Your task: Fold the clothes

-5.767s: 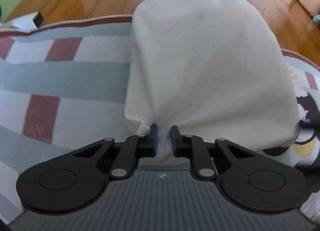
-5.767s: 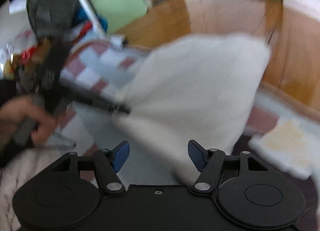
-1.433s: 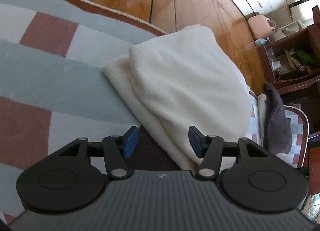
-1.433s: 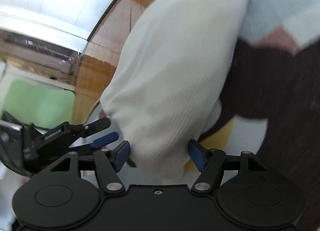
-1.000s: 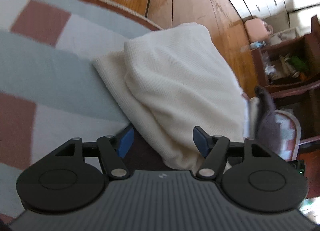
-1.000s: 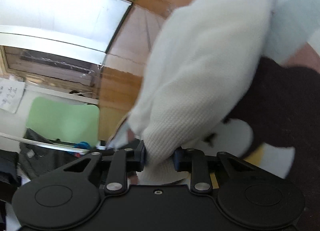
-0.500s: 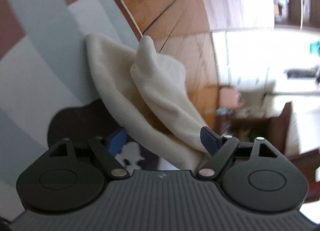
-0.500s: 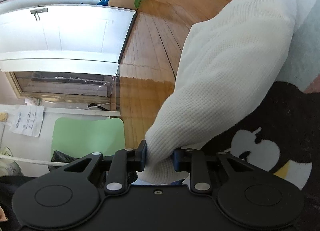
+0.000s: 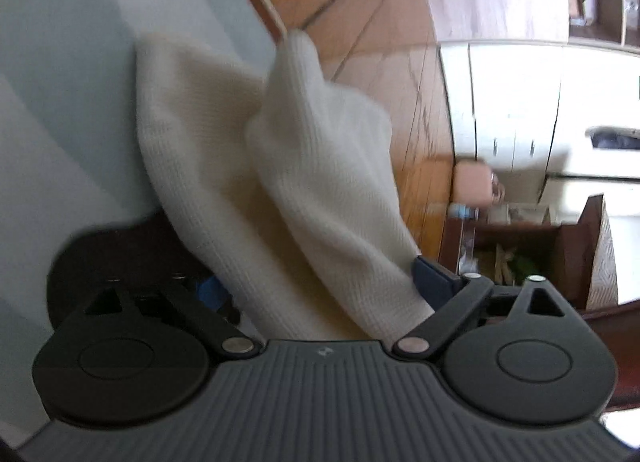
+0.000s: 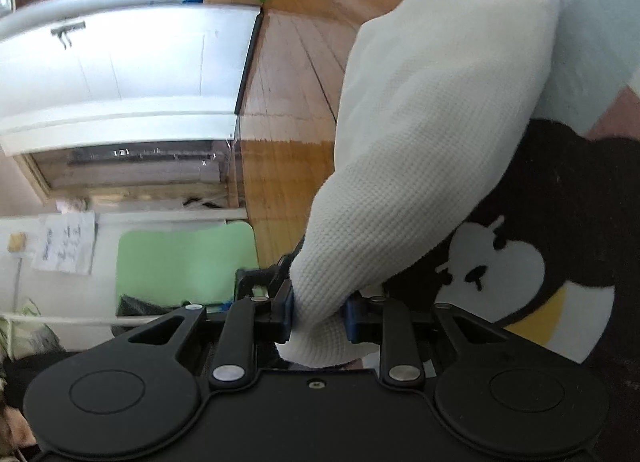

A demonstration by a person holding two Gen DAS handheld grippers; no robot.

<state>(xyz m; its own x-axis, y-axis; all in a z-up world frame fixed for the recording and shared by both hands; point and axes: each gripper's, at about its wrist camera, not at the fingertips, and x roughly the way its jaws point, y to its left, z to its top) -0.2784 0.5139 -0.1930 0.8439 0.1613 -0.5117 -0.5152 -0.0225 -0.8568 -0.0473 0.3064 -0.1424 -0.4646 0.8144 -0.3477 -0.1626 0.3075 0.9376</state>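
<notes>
Item: cream waffle-knit garment (image 10: 432,150), one piece, already doubled over on itself into a thick bundle. Location: near the edge of the patterned rug (image 9: 48,110), where the rug's border meets the wooden floor (image 9: 352,6); its near end is lifted clear of the rug's dark penguin motif (image 10: 516,274), its far end lies at the rug's border.

Right gripper (image 10: 318,312): fingers pinching a bunched corner of the garment, blue pads pressed into the cloth on both sides, cloth bulging out below the grip.

Left gripper (image 9: 320,286): fingers spread, with the garment's layered edge lying between them. The jaws have just been closing. The pad on the right side is at the cloth; the other pad shows only as a blurred blue patch behind the fabric, so a firm hold cannot be confirmed.

Progress, as judged: well advanced. The garment is reduced to a compact layered shape, two layers showing in the left wrist view. Remaining, as judged: secure the left-hand hold, carry the bundle over for a further fold or set it down flat, square the edges. Other clothes: none in view.
</notes>
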